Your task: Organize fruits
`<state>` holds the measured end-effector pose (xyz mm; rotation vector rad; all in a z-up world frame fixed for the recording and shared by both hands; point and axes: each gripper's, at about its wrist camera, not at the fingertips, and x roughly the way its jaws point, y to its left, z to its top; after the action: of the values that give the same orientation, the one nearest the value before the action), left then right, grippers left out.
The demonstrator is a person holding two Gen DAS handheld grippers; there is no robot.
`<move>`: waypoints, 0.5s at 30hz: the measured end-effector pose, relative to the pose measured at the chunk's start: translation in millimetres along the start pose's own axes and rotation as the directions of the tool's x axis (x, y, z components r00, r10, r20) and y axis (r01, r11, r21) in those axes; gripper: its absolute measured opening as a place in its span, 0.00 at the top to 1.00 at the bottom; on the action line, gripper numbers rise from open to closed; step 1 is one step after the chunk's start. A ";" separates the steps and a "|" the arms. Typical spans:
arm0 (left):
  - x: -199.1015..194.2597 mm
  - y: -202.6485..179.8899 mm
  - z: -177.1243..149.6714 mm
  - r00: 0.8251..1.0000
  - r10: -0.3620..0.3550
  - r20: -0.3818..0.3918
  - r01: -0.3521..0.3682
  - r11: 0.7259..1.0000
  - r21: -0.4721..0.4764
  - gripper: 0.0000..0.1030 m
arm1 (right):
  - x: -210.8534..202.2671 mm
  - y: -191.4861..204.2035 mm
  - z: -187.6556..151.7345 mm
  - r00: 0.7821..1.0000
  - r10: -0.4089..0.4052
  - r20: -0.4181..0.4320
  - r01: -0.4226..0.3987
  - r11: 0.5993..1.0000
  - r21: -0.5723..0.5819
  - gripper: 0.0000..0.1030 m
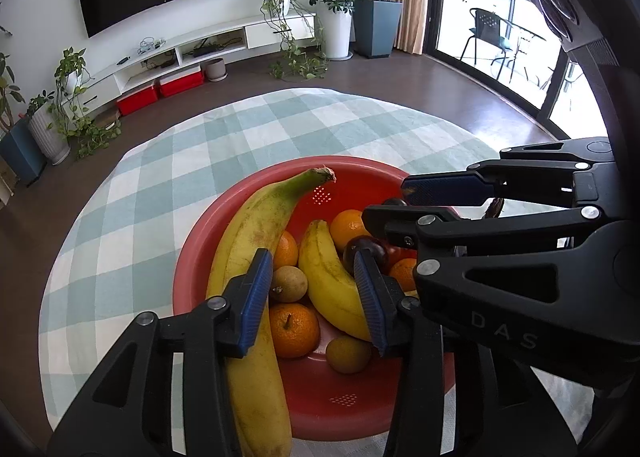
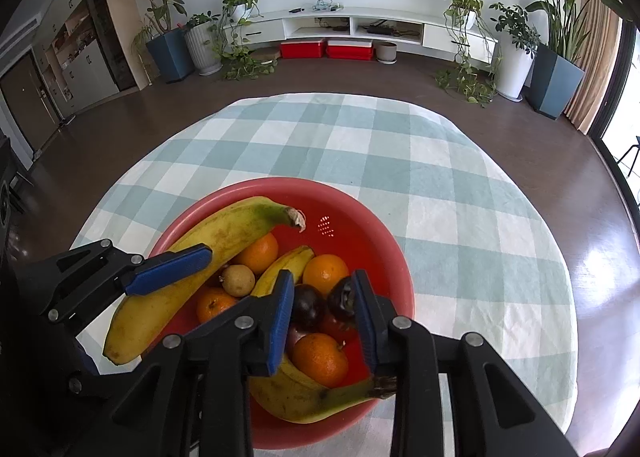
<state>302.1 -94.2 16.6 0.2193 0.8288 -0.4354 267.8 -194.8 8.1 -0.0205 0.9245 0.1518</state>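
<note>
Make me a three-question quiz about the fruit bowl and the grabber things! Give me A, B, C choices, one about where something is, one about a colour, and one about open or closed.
1. Where does the big banana lie?
A. Wholly on the cloth
B. Leaning over the bowl's rim, stem end inside
C. On the floor

2. What colour is the bowl?
A. Red
B. Blue
C. White

3. How are the right gripper's fingers?
A. Shut tight on an orange
B. Open, above the dark fruits
C. Out of sight

Answers:
1 B: the big banana crosses the rim of the bowl, its stem over the oranges.
2 A: the bowl's walls show red against the checked tablecloth.
3 B: the right gripper has a wide gap between its blue pads, with a dark fruit showing in it.
</note>
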 end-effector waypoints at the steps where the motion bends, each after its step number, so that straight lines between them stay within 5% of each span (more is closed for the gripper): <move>1: -0.5 0.5 -0.4 1.000 0.000 0.002 0.000 1.000 -0.002 0.57 | 0.0 0.0 0.4 1.000 0.000 0.001 0.000 1.000 0.000 0.68; 6: -7.7 1.1 -1.2 1.000 -0.005 0.019 0.005 1.000 -0.009 0.45 | -10.0 -0.6 -1.6 1.000 0.003 0.024 -0.003 1.000 0.016 0.66; 10: -24.3 -0.8 -1.2 0.998 -0.008 0.063 0.009 1.000 -0.012 0.30 | -32.4 -1.0 -3.1 0.997 -0.005 0.081 0.002 0.999 0.032 0.41; 15: -62.4 -3.9 -6.5 0.988 0.018 0.152 -0.014 1.000 -0.025 0.07 | -71.4 0.6 -10.0 0.983 -0.007 0.182 -0.001 0.999 0.045 0.27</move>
<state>258.9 -77.5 59.1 0.1682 0.6816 -0.4219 217.4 -203.7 58.9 0.0335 0.7445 0.1278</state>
